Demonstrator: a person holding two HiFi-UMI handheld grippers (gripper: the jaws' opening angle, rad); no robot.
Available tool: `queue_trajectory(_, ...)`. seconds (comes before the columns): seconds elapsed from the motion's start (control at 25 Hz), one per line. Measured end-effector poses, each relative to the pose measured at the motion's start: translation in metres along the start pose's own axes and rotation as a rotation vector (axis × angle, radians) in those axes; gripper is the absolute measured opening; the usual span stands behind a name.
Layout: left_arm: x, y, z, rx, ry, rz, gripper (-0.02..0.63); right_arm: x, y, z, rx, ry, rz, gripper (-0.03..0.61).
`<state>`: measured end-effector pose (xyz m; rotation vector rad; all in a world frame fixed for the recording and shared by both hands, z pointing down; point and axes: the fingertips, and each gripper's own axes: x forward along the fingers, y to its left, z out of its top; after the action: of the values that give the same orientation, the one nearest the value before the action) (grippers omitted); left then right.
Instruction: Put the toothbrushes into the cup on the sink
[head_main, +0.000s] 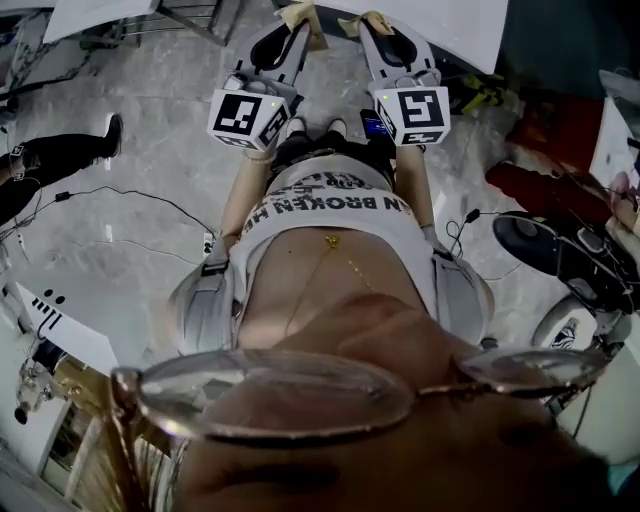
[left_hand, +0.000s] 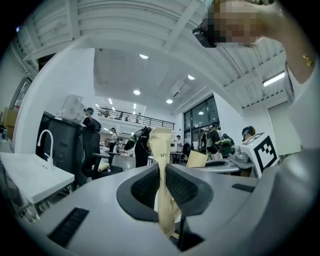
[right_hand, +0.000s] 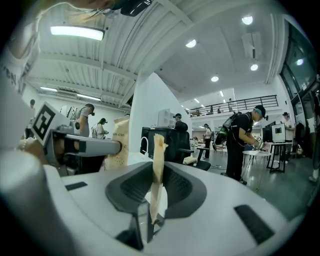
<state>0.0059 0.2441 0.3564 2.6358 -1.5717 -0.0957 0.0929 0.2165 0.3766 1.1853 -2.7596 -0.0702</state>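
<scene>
**Tongs Raised, Sink Untouched**

The left tongs (left_hand: 162, 172) and right tongs (right_hand: 155, 182) are each pressed shut on a crumpled beige paper strip (left_hand: 161, 145) and held level, seemingly as a pre-task check. No toothbrush or cup is seen. The white sink (left_hand: 30, 175) is kept well apart.

Two tan paper-wrapped toothbrushes (left_hand: 161, 155) (right_hand: 158, 162), clamped upright.

Grey marble floor (head_main: 150, 130) under me; behind the black chair (left_hand: 92, 150) a balcony railing (left_hand: 135, 119), ceiling lamps (left_hand: 144, 56) above it, tall windows (left_hand: 202, 116) to its right.
</scene>
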Motion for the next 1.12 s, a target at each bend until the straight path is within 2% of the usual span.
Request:
queue_trajectory(0.32,-0.008,0.001,-0.005,0.006,0.009,0.045,0.046,-0.002,-0.002,0.001,-0.005,-0.008,0.027,0.077)
queue_trajectory(0.56,0.014,0.03,-0.002,0.018,0.013,0.026,0.046,0.019,-0.017,0.003,0.001,0.002,-0.027,0.077)
queue_trajectory(0.84,0.073,0.097,0.009,0.033,-0.005,-0.059,0.046,0.077,-0.053,0.009,0.015,0.008,-0.143,0.077)
queue_trajectory(1.12,0.117,0.175,0.016,0.029,0.0,-0.121,0.046,0.156,-0.069,0.017,0.007,0.017,-0.21,0.077)
